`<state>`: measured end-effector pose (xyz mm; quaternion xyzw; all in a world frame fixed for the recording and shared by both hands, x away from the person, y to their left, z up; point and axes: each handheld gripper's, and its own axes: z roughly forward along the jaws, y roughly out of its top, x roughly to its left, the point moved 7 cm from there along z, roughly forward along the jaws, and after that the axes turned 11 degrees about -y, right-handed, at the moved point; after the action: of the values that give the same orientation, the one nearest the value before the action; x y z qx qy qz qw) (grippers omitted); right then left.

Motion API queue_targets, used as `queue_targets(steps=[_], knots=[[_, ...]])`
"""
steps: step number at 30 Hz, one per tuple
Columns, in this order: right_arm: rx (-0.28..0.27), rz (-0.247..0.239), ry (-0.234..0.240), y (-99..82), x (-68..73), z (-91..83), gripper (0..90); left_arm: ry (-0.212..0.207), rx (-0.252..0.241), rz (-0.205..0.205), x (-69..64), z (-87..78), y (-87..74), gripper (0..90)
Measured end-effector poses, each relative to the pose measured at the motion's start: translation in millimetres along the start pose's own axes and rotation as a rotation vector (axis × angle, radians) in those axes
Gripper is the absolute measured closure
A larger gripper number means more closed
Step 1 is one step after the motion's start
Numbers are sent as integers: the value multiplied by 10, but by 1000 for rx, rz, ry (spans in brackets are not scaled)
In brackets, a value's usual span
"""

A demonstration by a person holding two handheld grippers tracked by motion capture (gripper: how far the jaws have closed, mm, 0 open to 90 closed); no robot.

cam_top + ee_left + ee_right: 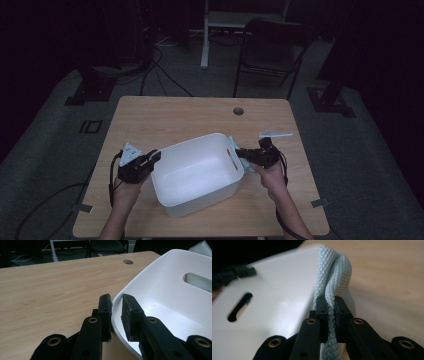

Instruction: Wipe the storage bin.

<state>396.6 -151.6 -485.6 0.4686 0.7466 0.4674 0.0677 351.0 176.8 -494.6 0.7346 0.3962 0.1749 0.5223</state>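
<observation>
The white rectangular plastic bin (197,175) with slot handles in its short walls sits on the near half of the light wooden desk (175,117), turned a little askew, and its inside looks bare — white floor and walls with nothing lying in it. A pale blue waffle-weave cloth (335,275) is bunched against the outside of the bin's right wall, just beside the slot handle (232,159) there, touching the plastic; none of it hangs inside. The right claw (331,308) is pressed together on a fold of that cloth, the fabric squeezed thin between the two black pads, and in the high view the same claw (248,156) rests at the bin's right rim. On the other side the left claw (116,305) straddles the bin's left rim, one pad outside the wall and one inside; the outer pad lies against the plastic, while a thin gap shows at the inner pad, so whether the wall is truly pinched cannot be told. In the high view that claw (154,158) meets the rim at the bin's left edge. Farther out, a round hole (238,111) is cut in the desk's far side, and a dark folding chair (272,52) stands on the floor beyond.
</observation>
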Motion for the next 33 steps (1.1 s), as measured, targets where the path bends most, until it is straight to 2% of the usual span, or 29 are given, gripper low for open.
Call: queue_targets(steps=[4, 6, 8, 10, 15, 17, 18, 22, 25, 27, 29, 33], knots=[[16, -17, -17, 28, 11, 65, 845, 11, 1, -3, -5, 3, 1, 778], [48, -12, -31, -32, -26, 152, 845, 12, 1, -4, -5, 3, 1, 778], [62, 4, -24, -57, -62, 180, 845, 8, 0, -3, -3, 2, 0, 778], [53, -2, -18, -29, -61, 157, 844, 3, -1, -3, -2, 2, 0, 778], [-14, -9, -10, 160, -11, 47, 844, 3, 2, 0, -4, 5, 1, 778], [-11, -13, -13, 175, -5, 55, 844, 6, 3, 1, -5, 6, 1, 778], [15, -23, -17, 149, -16, 137, 845, 13, 3, -3, -7, 8, 3, 778], [58, 4, -10, 55, -83, 253, 845, 12, 4, -2, -6, 7, 2, 777], [51, 1, -8, 81, -93, 231, 844, 7, 4, 0, -9, 10, 3, 777], [9, 11, 1, 158, -72, 178, 844, 6, 5, 1, -10, 12, 4, 777], [-9, 0, -5, 223, -54, 153, 844, 8, 6, 1, -11, 13, 4, 778], [12, -27, -2, 229, -49, 204, 846, 12, 7, 0, -13, 16, 5, 778]])
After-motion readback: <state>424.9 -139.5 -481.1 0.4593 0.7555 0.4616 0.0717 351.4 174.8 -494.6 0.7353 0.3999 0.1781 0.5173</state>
